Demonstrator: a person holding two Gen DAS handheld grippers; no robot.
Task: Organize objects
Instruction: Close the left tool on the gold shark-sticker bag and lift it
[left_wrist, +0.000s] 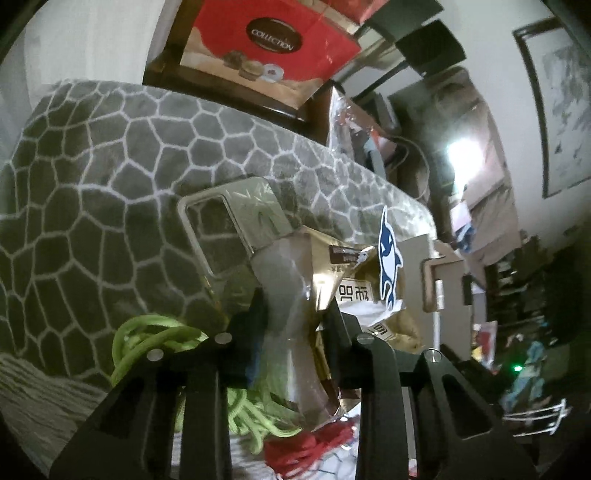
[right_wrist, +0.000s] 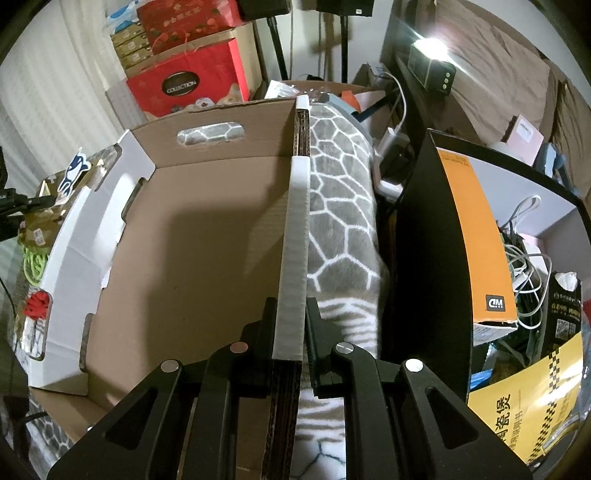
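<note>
My left gripper (left_wrist: 295, 317) is raised and tipped upward, its fingers pinched on a clear phone case (left_wrist: 236, 229), which stands up between them in front of the grey blanket (left_wrist: 92, 177) with its white cell pattern. Just behind the case sits a gold snack packet (left_wrist: 354, 280) printed with Chinese characters I can't make out, carrying a blue dolphin sticker (left_wrist: 388, 254). Green cord (left_wrist: 155, 336) and red cord (left_wrist: 306, 446) lie below the fingers. Above the blanket a red box (left_wrist: 266, 48) reads "COLLECTION". My right gripper (right_wrist: 291, 332) reaches forward, level and low, clamped on the white-edged right wall of the cardboard box (right_wrist: 192, 251), near that wall's front corner. The box has a handle cut-out in its far wall, and the packet, sticker and cords lie outside its left wall. To the right, an orange-and-black carton (right_wrist: 476, 236) shows "WD" upside down, and a yellow bag (right_wrist: 532, 413) has Chinese lettering.
</note>
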